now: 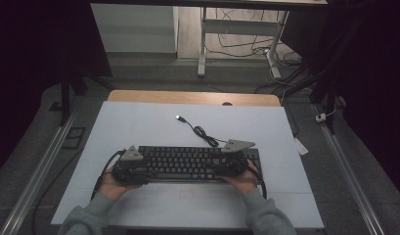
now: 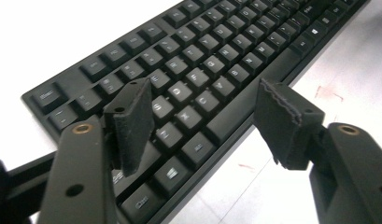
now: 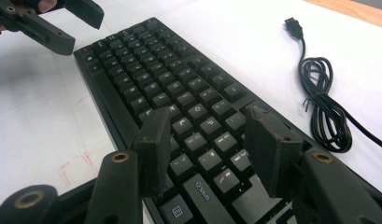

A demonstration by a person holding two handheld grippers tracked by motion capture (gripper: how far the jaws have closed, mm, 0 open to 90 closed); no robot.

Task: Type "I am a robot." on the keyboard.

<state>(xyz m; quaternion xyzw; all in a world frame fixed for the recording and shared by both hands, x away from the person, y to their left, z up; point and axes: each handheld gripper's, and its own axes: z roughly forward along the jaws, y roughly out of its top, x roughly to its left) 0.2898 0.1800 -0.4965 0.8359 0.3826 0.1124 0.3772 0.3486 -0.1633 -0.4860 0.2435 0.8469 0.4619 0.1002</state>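
Left gripper (image 2: 205, 123) spread wide above the left end of the keyboard (image 1: 192, 163), pads off the keys, nothing pinched. Right gripper (image 3: 209, 151) same deal over the right end, loose and clear. Keyboard flat on the white table (image 1: 139, 127), near the front edge. Could easily mash keys on closing (pads right over the caps), or snag the coiled cable (image 3: 324, 112) just beside it.
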